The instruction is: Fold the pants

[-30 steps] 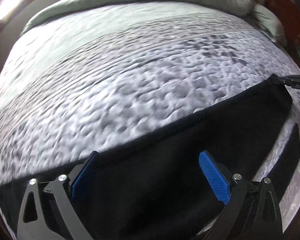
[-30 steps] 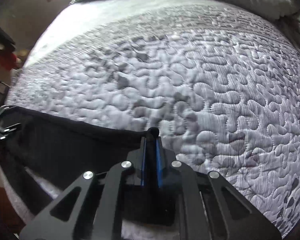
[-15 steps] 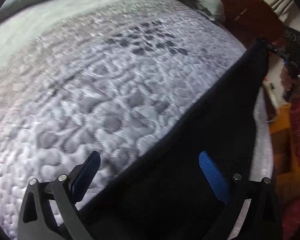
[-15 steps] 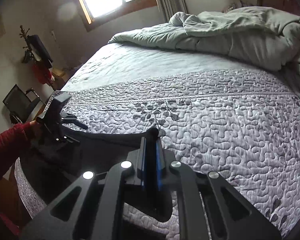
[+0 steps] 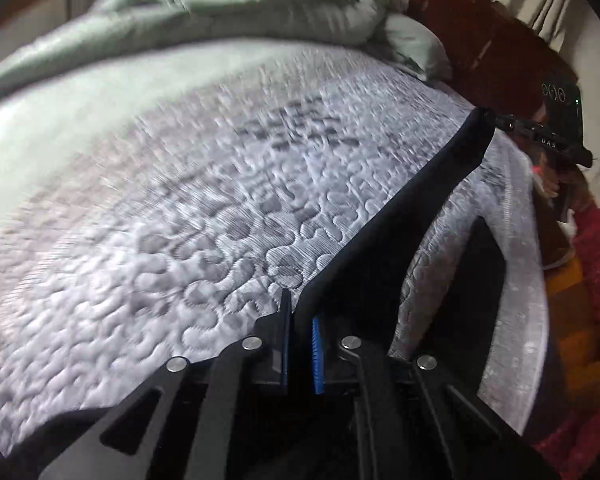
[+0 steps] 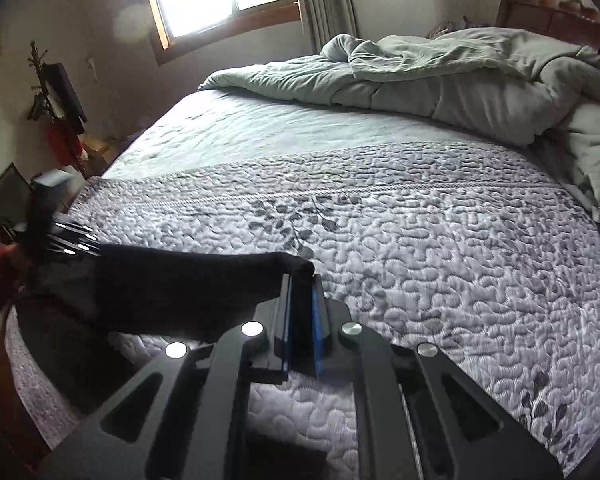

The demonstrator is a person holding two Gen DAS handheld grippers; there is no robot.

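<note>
the quilted bedspread (image 6: 440,248) lies bare across its middle and toward the right edge, open room for a gripper to pass. along the far edge the rumpled green comforter (image 6: 440,80) is heaped up and spills down the far right corner, blocking that side. near the front left corner the black pants (image 6: 160,284) hang stretched between the left gripper (image 5: 300,332) and right gripper (image 6: 302,312), barring passage there.

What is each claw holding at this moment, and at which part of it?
Both hold the black pants. The left claw is shut on one end of the top edge, the right claw on the other end, and the cloth hangs between them above the quilted bedspread.
</note>
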